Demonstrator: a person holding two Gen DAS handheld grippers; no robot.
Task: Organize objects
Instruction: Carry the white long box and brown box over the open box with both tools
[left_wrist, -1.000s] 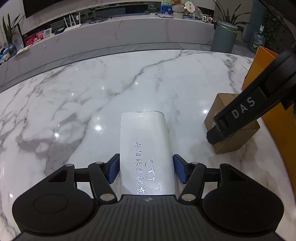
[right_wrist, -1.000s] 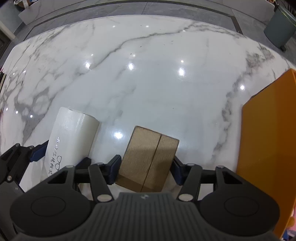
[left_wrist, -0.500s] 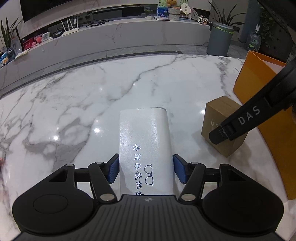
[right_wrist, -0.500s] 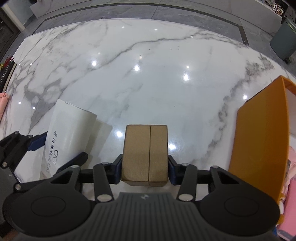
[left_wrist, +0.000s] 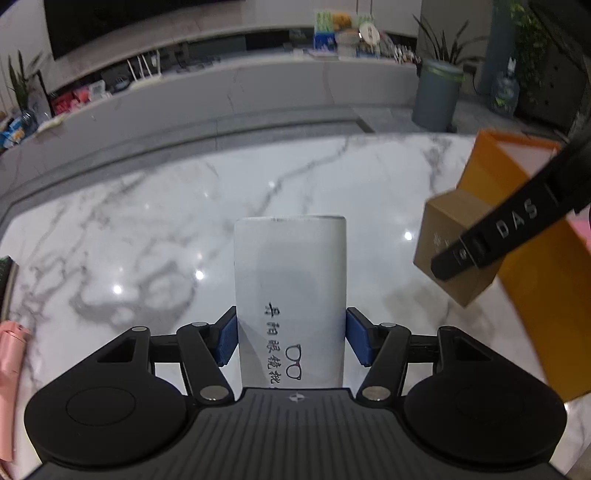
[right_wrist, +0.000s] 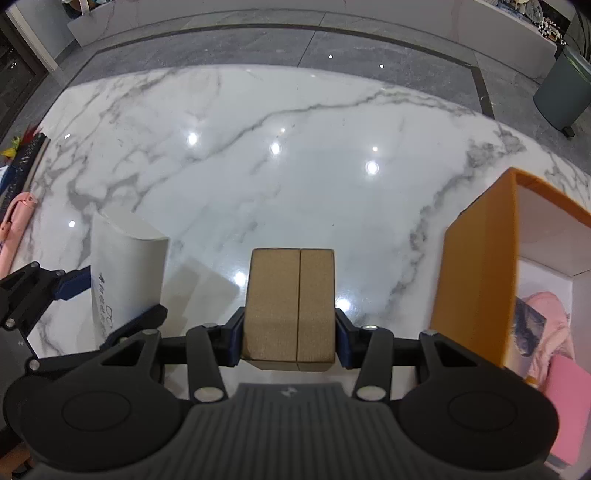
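Observation:
My left gripper (left_wrist: 291, 339) is shut on a white oblong case (left_wrist: 290, 277) printed with characters and a glasses symbol, and holds it above the marble table (left_wrist: 147, 221). My right gripper (right_wrist: 290, 338) is shut on a small brown cardboard box (right_wrist: 291, 295), also clear of the table. The left wrist view shows that box (left_wrist: 454, 236) at the right, partly behind a black gripper finger (left_wrist: 509, 229). The right wrist view shows the white case (right_wrist: 125, 266) at the left. An open orange box (right_wrist: 476, 277) stands on the table to the right.
Pink items (right_wrist: 546, 321) lie inside the orange box. A pink object (left_wrist: 11, 369) and a dark flat thing (right_wrist: 26, 155) lie at the table's left edge. A grey bin (left_wrist: 437, 96) stands on the floor beyond the table, before a long low counter.
Both grippers have risen, lifting the white case and the brown box off the table. The right jaws closed onto the brown box and squared it up between the pads.

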